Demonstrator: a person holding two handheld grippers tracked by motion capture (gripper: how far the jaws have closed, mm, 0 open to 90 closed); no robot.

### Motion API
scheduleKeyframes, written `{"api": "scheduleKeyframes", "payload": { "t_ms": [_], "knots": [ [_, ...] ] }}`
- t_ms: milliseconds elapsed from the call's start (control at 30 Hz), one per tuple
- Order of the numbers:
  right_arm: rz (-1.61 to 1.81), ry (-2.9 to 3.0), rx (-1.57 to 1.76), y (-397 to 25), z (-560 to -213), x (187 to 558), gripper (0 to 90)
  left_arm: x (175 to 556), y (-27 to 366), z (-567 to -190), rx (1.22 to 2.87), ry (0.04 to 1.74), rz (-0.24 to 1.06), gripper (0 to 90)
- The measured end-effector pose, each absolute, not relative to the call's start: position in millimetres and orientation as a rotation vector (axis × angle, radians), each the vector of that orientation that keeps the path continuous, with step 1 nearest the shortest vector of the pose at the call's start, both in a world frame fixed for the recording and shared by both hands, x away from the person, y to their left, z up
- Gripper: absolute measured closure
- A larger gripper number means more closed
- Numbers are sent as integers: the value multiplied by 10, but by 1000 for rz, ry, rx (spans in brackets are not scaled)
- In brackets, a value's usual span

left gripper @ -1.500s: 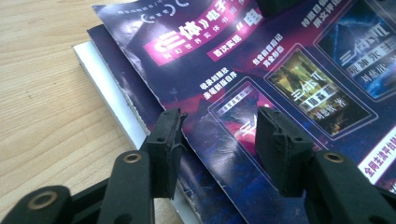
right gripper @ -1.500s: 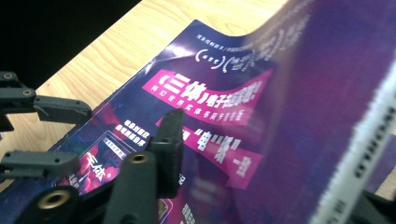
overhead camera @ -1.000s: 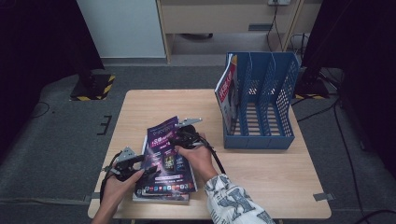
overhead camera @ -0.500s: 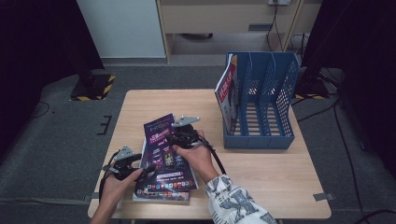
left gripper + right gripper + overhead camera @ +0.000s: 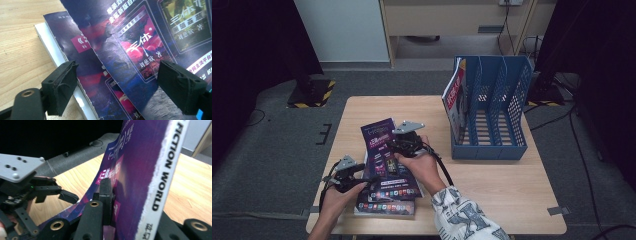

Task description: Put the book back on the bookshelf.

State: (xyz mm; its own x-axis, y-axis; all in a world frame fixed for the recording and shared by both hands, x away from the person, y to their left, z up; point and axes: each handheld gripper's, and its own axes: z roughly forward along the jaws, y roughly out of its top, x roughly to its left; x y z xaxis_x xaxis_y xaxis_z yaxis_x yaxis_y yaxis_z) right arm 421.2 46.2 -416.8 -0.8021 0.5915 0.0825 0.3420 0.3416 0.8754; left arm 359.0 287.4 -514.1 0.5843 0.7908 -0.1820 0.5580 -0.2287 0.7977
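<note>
A purple magazine (image 5: pixel 379 142) is lifted at its far end off a small stack of magazines (image 5: pixel 384 206) at the table's front left. My right gripper (image 5: pixel 399 145) is shut on its right edge. In the right gripper view the jaws (image 5: pixel 112 202) pinch the cover beside the spine (image 5: pixel 160 182), which reads "FICTION WORLD". My left gripper (image 5: pixel 361 175) is at the stack's left edge, open. In the left gripper view its gripper (image 5: pixel 120 75) stands wide apart over the raised magazine (image 5: pixel 150 50) and the one beneath (image 5: pixel 75 45), with nothing between its fingers.
A blue file rack (image 5: pixel 492 145) stands at the table's right rear, with a red-and-white magazine (image 5: pixel 455 100) upright in its leftmost slot. Bare wooden table (image 5: pixel 492 195) lies in front of the rack. Dark floor and cables surround the table.
The right gripper has raised the purple magazine's far end a little higher and tipped it to the left. The left gripper has hardly moved.
</note>
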Motion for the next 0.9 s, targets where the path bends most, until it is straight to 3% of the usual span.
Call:
{"api": "scheduleKeyframes", "payload": {
  "t_ms": [467,733,900],
  "knots": [
    [1587,2300,734,459,-4010,4165,807,3611,2943,-5133,1863,1070,313,228],
    [1695,2221,667,471,-3885,4118,815,3597,2973,-5097,1848,1040,331,319],
    [1699,2228,628,502,-3849,4095,817,3593,2983,-5056,1814,1032,378,313]
  ]
}}
